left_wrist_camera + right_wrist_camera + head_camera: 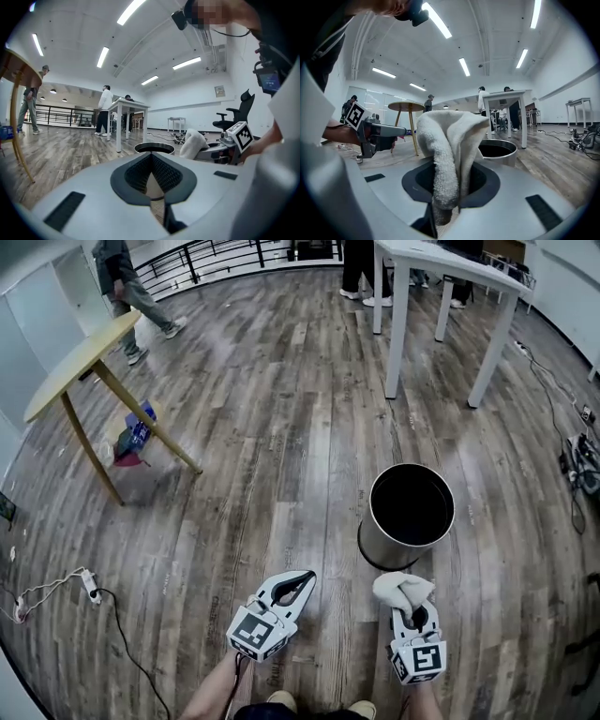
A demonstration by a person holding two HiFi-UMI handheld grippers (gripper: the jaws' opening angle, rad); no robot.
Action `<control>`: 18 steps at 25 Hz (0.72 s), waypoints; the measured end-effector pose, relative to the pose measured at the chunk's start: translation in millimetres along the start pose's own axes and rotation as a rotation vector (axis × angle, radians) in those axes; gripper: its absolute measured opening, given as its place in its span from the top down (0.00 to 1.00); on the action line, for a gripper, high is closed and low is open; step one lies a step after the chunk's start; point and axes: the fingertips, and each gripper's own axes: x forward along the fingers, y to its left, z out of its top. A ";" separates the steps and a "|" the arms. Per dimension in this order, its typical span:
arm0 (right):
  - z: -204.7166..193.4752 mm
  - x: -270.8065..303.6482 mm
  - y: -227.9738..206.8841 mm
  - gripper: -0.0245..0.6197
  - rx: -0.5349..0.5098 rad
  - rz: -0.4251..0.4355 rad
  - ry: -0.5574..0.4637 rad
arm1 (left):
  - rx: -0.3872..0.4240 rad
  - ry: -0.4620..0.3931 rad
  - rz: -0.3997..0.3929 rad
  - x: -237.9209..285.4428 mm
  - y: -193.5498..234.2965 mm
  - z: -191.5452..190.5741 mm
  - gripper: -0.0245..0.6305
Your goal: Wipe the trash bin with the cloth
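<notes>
A round steel trash bin (408, 512) with a black inside stands open on the wood floor, just ahead of me and to the right. My right gripper (413, 613) is shut on a white cloth (403, 590), which bunches up above its jaws, close to the bin's near side. In the right gripper view the cloth (450, 150) fills the jaws, with the bin's rim (499, 151) right behind it. My left gripper (306, 576) is shut and holds nothing, left of the bin and apart from it. From the left gripper view the bin (153, 148) is straight ahead.
A round wooden table (80, 362) stands far left with blue items (136, 432) under it. A white table (441, 263) is at the back right. A power strip and cable (89, 585) lie at the left, with more cables (581, 460) at the right. A person (127, 287) walks at the back.
</notes>
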 end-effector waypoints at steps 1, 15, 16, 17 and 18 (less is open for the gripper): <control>11.8 -4.4 1.8 0.83 0.002 0.001 -0.001 | 0.010 0.003 -0.006 -2.5 -2.8 11.0 0.96; 217.9 -108.2 42.6 0.83 0.021 -0.012 0.030 | -0.012 -0.028 -0.029 -71.2 -49.2 246.8 0.96; 236.7 -117.3 46.0 0.83 0.019 -0.010 0.029 | -0.015 -0.032 -0.028 -78.1 -52.8 266.6 0.96; 255.6 -125.7 49.0 0.83 0.018 -0.007 0.027 | -0.016 -0.036 -0.027 -84.6 -56.3 286.2 0.96; 274.9 -133.7 51.9 0.83 0.019 -0.005 0.025 | -0.017 -0.038 -0.025 -90.8 -59.6 305.3 0.96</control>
